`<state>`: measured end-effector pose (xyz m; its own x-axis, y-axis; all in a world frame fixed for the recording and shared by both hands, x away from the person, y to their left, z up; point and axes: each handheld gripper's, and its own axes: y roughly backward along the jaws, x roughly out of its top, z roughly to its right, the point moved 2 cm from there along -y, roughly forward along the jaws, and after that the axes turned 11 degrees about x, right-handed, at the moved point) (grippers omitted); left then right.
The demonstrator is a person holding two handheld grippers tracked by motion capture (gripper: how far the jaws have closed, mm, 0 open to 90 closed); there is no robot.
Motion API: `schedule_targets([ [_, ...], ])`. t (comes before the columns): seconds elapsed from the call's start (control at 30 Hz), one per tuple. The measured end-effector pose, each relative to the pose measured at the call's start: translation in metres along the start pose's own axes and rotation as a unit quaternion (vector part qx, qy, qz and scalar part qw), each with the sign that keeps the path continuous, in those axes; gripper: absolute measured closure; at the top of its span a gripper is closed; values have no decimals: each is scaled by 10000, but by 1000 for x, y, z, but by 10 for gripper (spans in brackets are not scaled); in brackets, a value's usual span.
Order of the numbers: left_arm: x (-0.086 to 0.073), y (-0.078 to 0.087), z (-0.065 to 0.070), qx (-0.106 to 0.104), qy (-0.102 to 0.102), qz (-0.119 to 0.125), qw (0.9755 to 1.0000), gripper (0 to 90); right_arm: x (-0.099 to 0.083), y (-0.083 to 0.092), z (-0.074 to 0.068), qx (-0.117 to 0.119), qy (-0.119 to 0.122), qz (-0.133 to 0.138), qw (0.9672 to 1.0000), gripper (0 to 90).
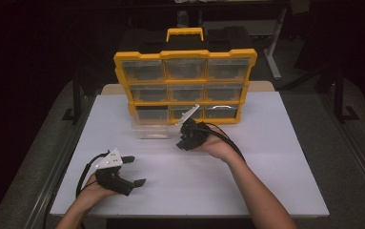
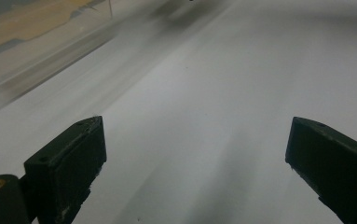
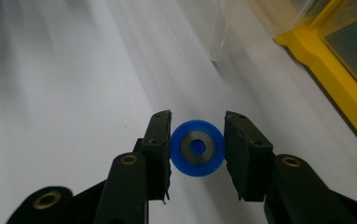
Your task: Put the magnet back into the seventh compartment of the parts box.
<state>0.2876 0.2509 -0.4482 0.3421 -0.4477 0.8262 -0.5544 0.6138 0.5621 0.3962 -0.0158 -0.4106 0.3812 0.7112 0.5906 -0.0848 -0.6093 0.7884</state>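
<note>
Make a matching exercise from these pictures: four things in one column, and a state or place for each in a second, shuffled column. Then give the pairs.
Things
1. left claw
2. right claw
3. blue wheel
4. clear drawer

States or places
A. pinched between two black jaws
B. pulled out, lying on the white table before the yellow organizer
C. open, with nothing between its jaws
D. shut on a small round part

Pairs: 1-C, 2-D, 3-A, 4-B

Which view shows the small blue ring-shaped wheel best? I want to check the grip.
The right gripper view: the small blue ring-shaped wheel sits clamped between the right gripper pads. In the high view it is too small to tell; the left gripper view faces white table.
</note>
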Motion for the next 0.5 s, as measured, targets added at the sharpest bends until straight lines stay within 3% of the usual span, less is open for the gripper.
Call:
schedule_targets([
  [0.5,0,0,0,-10,-29,-7,10000,50,12,13,3,-55,12,34,10000,611],
])
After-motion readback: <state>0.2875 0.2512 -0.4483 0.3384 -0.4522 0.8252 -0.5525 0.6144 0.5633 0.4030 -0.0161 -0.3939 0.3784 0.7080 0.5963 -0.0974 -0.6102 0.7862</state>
